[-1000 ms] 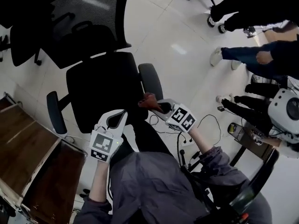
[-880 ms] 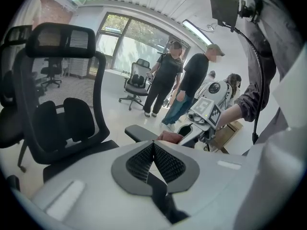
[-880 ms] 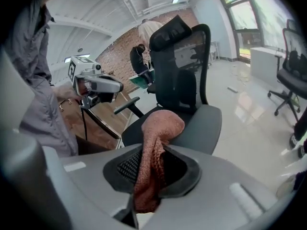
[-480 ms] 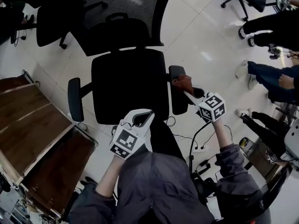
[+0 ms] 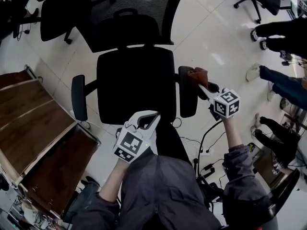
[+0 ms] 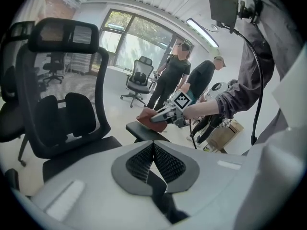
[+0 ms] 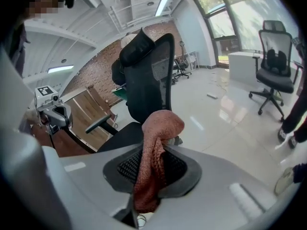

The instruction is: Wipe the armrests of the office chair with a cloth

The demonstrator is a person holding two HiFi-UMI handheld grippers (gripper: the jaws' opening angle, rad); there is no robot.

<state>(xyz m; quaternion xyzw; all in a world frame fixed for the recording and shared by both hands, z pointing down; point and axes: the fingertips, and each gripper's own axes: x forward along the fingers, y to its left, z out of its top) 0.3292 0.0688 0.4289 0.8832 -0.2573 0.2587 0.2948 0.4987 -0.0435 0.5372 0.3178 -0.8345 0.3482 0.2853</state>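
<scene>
Right gripper (image 7: 151, 176) is clamped on a reddish-brown cloth (image 7: 158, 128). The cloth is bunched up between the jaws and a wad of it pokes out past the tips. Straight off those tips and a bit below is the office chair's right armrest (image 5: 187, 97), with the wad at the pad's back end, over its outer edge. From the left gripper view it looks like the cloth is resting on the pad, but I can't say for sure it's pressing.

What matters here is that the pad's long axis runs from that back end toward the person. So I'd guess the wipe is a pull back along it, and the cloth needs to slide inward a touch to cover the full width.

Left gripper (image 5: 144, 121) has its jaws together with nothing in them. It hangs near the front edge of the seat (image 5: 135, 83). The left armrest (image 5: 78, 97) is well apart on the far side of the seat. It's closer to the left gripper, but the cloth is over on the right.
</scene>
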